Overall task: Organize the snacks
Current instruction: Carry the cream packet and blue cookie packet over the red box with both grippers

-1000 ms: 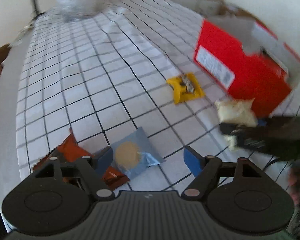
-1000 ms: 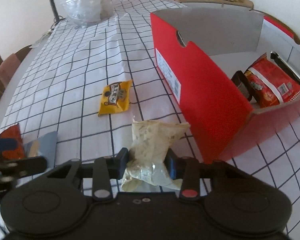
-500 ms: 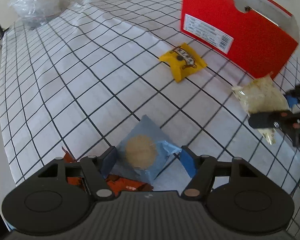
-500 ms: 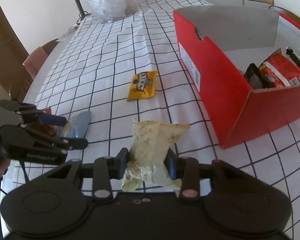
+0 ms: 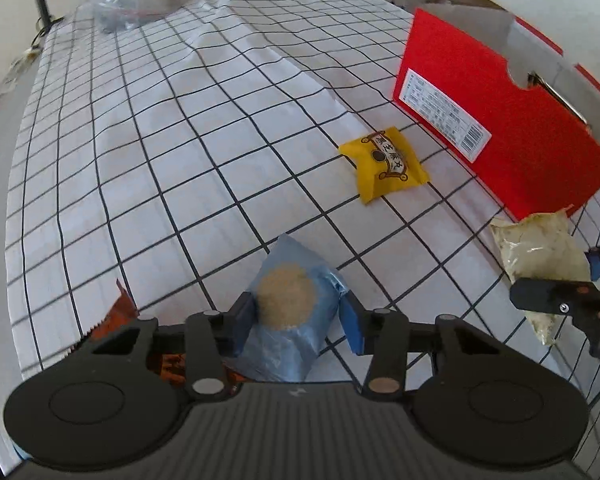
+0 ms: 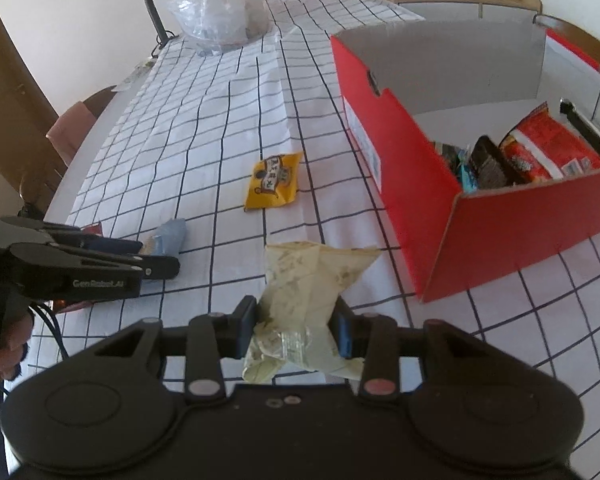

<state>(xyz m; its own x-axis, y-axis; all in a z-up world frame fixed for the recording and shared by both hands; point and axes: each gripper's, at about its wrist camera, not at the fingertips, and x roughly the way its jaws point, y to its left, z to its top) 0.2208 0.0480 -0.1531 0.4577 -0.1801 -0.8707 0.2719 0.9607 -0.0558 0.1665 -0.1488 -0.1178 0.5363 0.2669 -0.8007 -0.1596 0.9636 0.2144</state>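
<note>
Worktop (image 6: 228, 128) under checked cloth. Right hand-held gripper (image 6: 296, 330) clamps pale packet (image 6: 312, 280); left hand-held gripper (image 5: 296, 320), just closing, presses blue packet (image 5: 296, 300). Red box (image 6: 480, 216) ahead-right.

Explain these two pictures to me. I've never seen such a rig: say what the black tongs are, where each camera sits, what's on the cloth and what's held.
A person holds two hand-worked grippers, each carrying a camera that looks along its fingers. In the left camera's picture, the left gripper has just been closing around a blue packet. In the right camera's picture, the right gripper grips a pale packet. On the checked tablecloth lie a yellow packet and a red box with snacks inside.
</note>
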